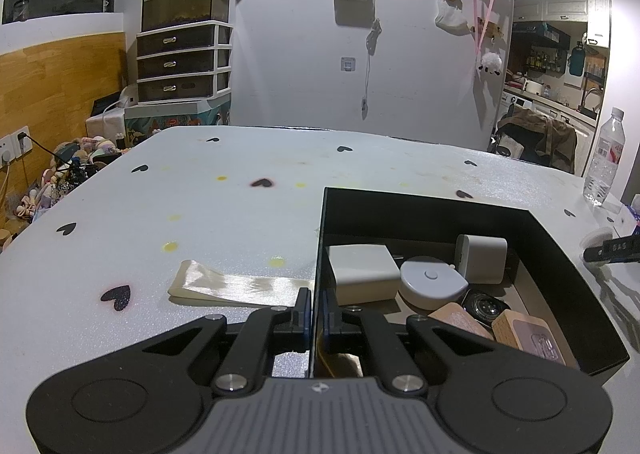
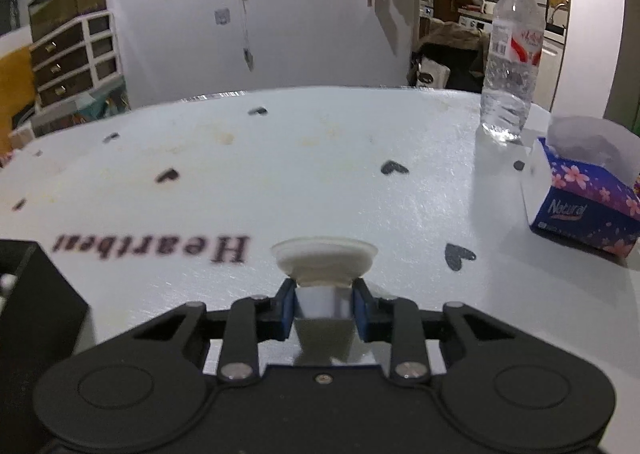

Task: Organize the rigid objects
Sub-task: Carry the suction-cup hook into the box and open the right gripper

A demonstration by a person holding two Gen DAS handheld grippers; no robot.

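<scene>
**Left tool pinches the box wall; right tool clamps a white cup**

The left tool (image 1: 317, 312) is pressed together on the near left wall of the black box (image 1: 560, 254), one blue pad outside the wall and one inside. In the left wrist view the box fills the lower right, from about 3 to 5 o'clock of the frame centre, standing on the white worktop (image 1: 240, 214) printed with black hearts.

Inside the box lie several items packed close. A white block (image 1: 362, 274) sits at the left. A round grey case (image 1: 432, 280) lies just beside it, at its 3 o'clock. An upright white charger (image 1: 482, 258) stands at the far side, at the case's 2 o'clock. A black round piece (image 1: 482, 306) and two tan wooden blocks (image 1: 528, 338) lie nearest the camera.

A cream ribbon (image 1: 236, 284) lies flat on the worktop outside the box, at 9 o'clock from the left tool, its end reaching the wall.

The right tool (image 2: 324, 308) is closed on a small white cup (image 2: 324, 258), its pads gripping the narrow body while the wide rim flares beyond them. The cup is at the centre of the right wrist view, with the box corner (image 2: 36, 294) at 9 o'clock.

A water bottle (image 2: 510, 66) stands at 2 o'clock, and a tissue box (image 2: 584, 202) at 3 o'clock.
</scene>
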